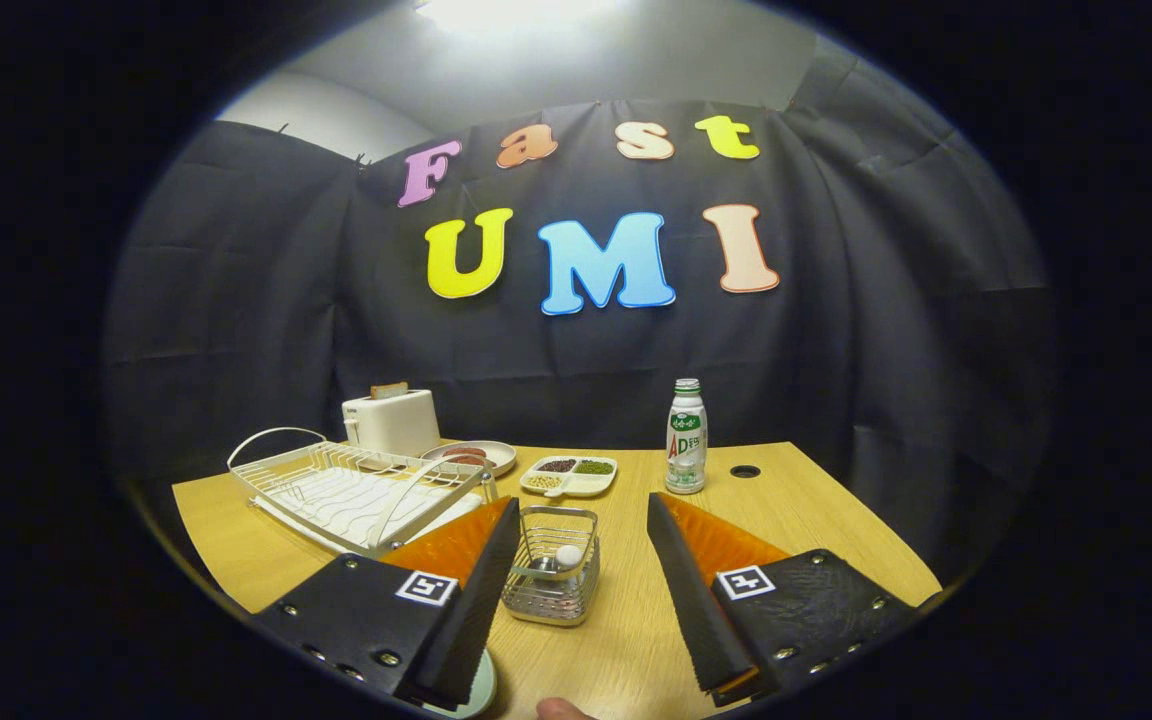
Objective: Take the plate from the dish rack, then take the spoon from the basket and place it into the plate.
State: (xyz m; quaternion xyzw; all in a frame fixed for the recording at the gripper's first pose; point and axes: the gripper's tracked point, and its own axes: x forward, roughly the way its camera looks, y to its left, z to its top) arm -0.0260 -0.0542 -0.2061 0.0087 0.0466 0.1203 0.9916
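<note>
Two fingers of my gripper [584, 545] stand spread wide, nothing held. Between them, bare wooden table [816, 510] runs forward with free room on the right side out to the table's edge; a round cable hole [745, 471] sits near the back right.

Wire basket [553, 577] stands between the fingers, closer to the left one, not touching either. Spoon [568, 556] stands in it, pale rounded end up.

Plate [474, 695], pale green, lies on the table at the near edge, mostly under my left finger; only a sliver shows.

Dish rack [356, 490], white wire on a tray, sits left, just beyond the left finger.

Behind it: toaster [392, 421] with bread [389, 390] up, a round dish [476, 455] with dark pieces, and a divided tray [569, 475] with beans or grains in three compartments.

Bottle [686, 437], upright beyond the right finger; label writing too small to be sure of.
</note>
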